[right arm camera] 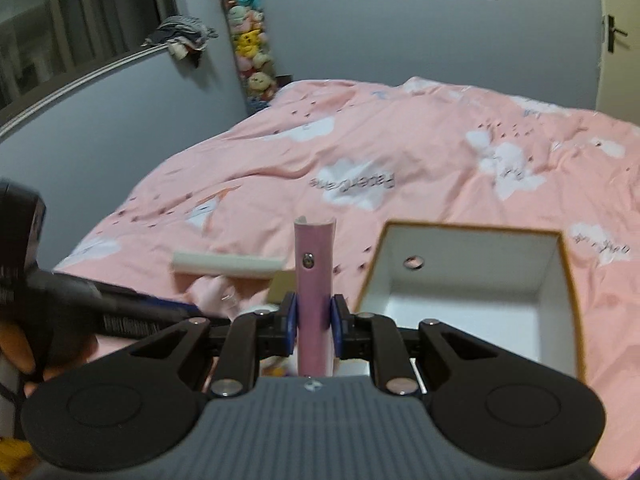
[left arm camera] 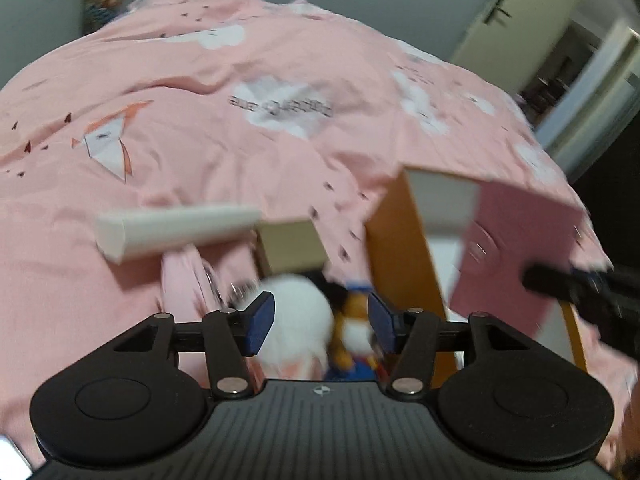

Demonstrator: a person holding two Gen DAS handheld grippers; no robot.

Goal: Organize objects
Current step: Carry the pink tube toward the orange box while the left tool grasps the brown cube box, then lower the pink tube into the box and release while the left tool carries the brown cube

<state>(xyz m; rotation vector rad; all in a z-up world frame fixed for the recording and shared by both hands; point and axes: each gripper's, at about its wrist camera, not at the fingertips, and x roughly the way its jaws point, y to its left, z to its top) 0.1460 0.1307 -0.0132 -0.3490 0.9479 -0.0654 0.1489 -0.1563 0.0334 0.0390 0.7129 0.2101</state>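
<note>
Where motion smears, toys [left arm camera: 320,332] behind left gripper [left arm camera: 321,322].

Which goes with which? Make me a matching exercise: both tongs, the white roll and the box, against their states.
Things:
1. left tongs
2. right tongs
3. white roll
4. box

States:
A. lies on the pink bedspread
B. shut on the pink flap
C. open, gripping nothing
D. white inside, orange rim

Pairs: 1-C, 2-B, 3-A, 4-D
</note>
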